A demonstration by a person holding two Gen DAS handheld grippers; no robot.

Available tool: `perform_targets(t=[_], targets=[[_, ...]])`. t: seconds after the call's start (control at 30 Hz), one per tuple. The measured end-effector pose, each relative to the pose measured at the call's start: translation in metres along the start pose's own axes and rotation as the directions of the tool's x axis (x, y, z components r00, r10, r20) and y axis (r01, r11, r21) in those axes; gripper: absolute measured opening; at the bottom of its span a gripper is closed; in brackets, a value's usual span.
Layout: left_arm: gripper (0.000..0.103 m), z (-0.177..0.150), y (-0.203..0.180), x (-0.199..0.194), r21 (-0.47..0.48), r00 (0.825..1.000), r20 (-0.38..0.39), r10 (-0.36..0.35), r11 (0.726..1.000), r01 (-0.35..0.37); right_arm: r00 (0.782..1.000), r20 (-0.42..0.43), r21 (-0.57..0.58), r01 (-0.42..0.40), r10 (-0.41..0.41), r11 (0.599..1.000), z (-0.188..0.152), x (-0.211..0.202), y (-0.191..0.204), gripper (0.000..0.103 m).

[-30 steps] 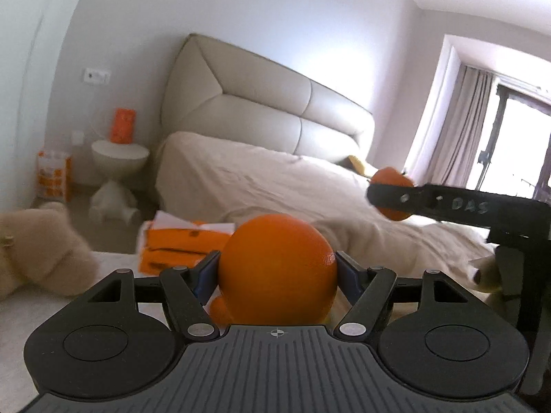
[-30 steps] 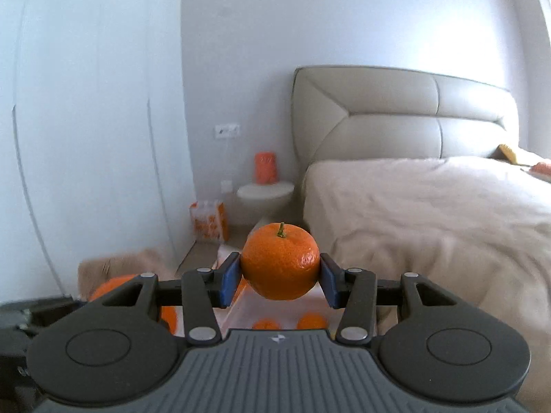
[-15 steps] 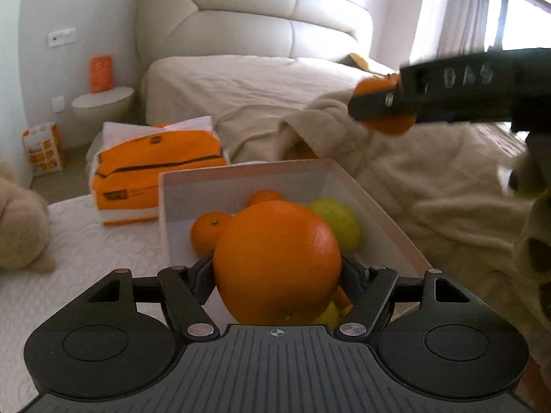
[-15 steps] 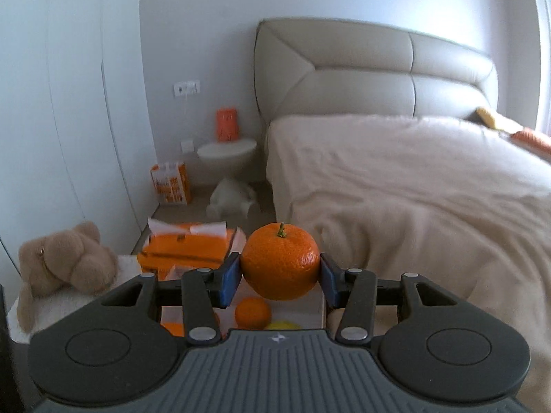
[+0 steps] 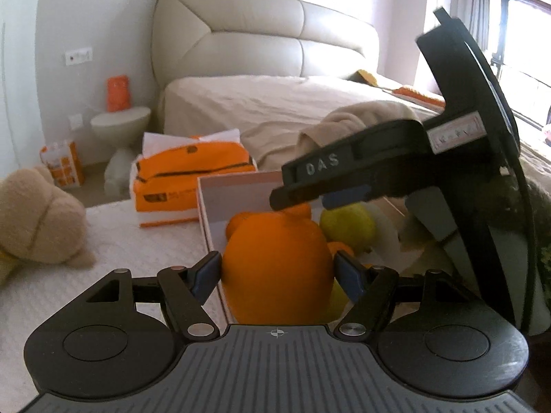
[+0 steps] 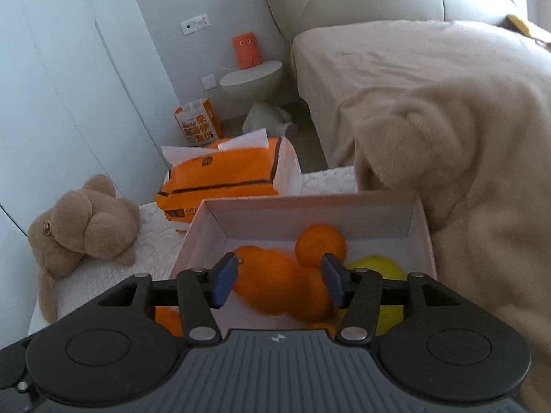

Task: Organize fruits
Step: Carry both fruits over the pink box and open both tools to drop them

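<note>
nearest, in the left gripper [image 5: 277, 273], a large orange [image 5: 275, 258] clamped between the blue pads, held over the near end of the white box [image 5: 203, 206]. right gripper [image 6: 279, 280] with fingers spread apart above the same box, reaching in from the right side; a blurred mandarin [image 6: 286, 289] low between the pads, inside the box, contact with them impossible to judge. further into the box, a small orange [image 6: 320, 244] near the far wall and a yellow-green fruit [image 6: 375, 268] at the right wall. just behind the box's far left corner, an orange tissue pack [image 6: 224, 172]. left of the box, apart from it, a tan teddy bear [image 6: 79, 223]. against the box's right side, a beige blanket [image 6: 447, 137]. well beyond the box, a round nightstand [image 6: 251, 75].
</note>
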State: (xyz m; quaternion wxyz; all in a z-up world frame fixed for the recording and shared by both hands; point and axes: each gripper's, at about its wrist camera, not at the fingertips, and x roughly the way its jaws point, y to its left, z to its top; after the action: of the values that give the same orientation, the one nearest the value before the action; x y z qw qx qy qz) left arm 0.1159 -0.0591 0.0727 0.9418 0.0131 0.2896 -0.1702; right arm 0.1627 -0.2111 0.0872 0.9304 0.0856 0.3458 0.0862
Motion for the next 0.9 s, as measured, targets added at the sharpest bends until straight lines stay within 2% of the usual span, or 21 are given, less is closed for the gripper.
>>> perform_targets(t=[0.1,0.23,0.37,0.43,0.5,0.63,0.73,0.83,0.9], targets=[[0.075,0.001,-0.003,-0.01,0.011,0.999,0.042,0.0,1.0,0.0,1.0,0.022,0.005,-0.019,0.019,1.0,-0.005,-0.009,-0.001,0.064],[0.075,0.005,-0.001,-0.02,-0.001,0.997,0.075,-0.011,1.0,0.011,0.998,0.067,0.015,0.001,-0.002,1.0,-0.01,-0.028,-0.005,0.067],[0.073,0.001,-0.002,-0.022,-0.016,0.998,0.044,-0.053,0.998,0.054,0.994,0.108,0.043,0.014,-0.019,0.999,-0.024,-0.046,-0.01,0.069],[0.074,-0.001,-0.007,-0.015,0.02,1.0,0.021,-0.019,1.0,0.018,0.991,0.128,0.044,0.032,-0.038,0.999,-0.031,-0.052,-0.01,0.069],[0.076,-0.004,-0.005,-0.008,0.027,0.999,0.033,-0.014,1.0,0.013,0.986,0.153,0.037,0.055,-0.06,0.998,-0.038,-0.059,-0.007,0.069],[0.078,-0.002,0.007,-0.001,-0.037,0.998,0.05,-0.046,0.998,0.048,0.972,0.21,0.026,0.099,-0.103,0.995,-0.051,-0.076,-0.002,0.073],[0.073,-0.003,0.021,-0.008,-0.119,0.994,0.086,-0.063,0.99,0.073,0.957,0.247,0.05,0.143,-0.151,0.988,-0.06,-0.088,-0.004,0.075],[0.073,-0.01,0.028,-0.04,-0.162,0.984,0.178,-0.003,0.986,0.032,0.95,0.262,0.078,0.152,-0.167,0.985,-0.071,-0.103,-0.011,0.078],[0.073,-0.021,0.03,-0.059,-0.159,0.98,0.197,0.041,0.987,-0.009,0.95,0.262,0.095,0.149,-0.169,0.984,-0.084,-0.109,-0.015,0.081]])
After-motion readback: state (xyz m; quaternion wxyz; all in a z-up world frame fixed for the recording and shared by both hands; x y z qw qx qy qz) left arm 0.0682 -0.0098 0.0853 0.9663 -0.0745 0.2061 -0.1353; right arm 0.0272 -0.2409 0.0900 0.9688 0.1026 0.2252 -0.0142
